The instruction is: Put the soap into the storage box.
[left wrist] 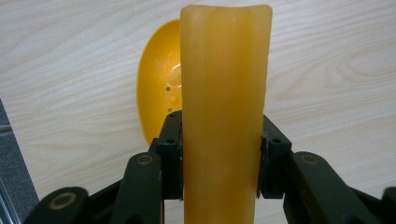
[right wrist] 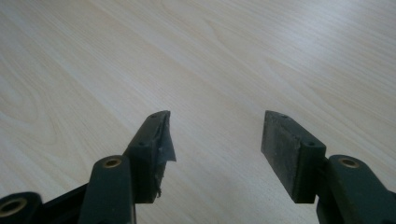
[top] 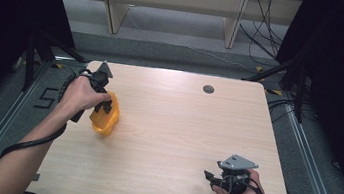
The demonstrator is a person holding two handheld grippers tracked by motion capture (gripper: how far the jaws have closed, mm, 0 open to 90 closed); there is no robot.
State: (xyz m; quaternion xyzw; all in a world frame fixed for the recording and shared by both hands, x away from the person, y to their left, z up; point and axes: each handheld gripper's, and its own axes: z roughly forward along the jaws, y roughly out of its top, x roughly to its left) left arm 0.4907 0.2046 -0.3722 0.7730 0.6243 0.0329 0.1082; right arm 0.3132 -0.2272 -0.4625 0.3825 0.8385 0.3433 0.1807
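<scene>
— Nearest first, then: right gripper (top: 210,175) low by the near edge of the table (top: 179,143), jaws spread wide, nothing between them. Worth noting one pad (right wrist: 163,144) peeling at its edge (torn lining, curling off the inner face).

— Risky for a later grasp?

— Possibly. Could slip on smooth plastic, or snag and tear further on closing.

— And farther out?

— Left gripper (left wrist: 219,140), clamped on the handle (left wrist: 224,70) of the yellow scoop (top: 105,117), out toward the left side of the table. Gripped low on the handle, bowl (left wrist: 156,88) well beyond the jaws and turned on its side, close over the wood; cannot tell whether touching or just clear.

— So, leverage trouble?

— Likely. Held across two flat sides only, with the broad end far from the clamp; could pivot between the pads on a quick swing or a knock against the tabletop. Could also slide lengthwise, being glossy and smooth.

— Anything past that?

— Round cable port (top: 208,88) near the far edge, well apart from both grippers; no hazard unless dragged that way. Beyond the left edge, open floor (top: 22,107): easy to lose there if dropped so near that side.
</scene>
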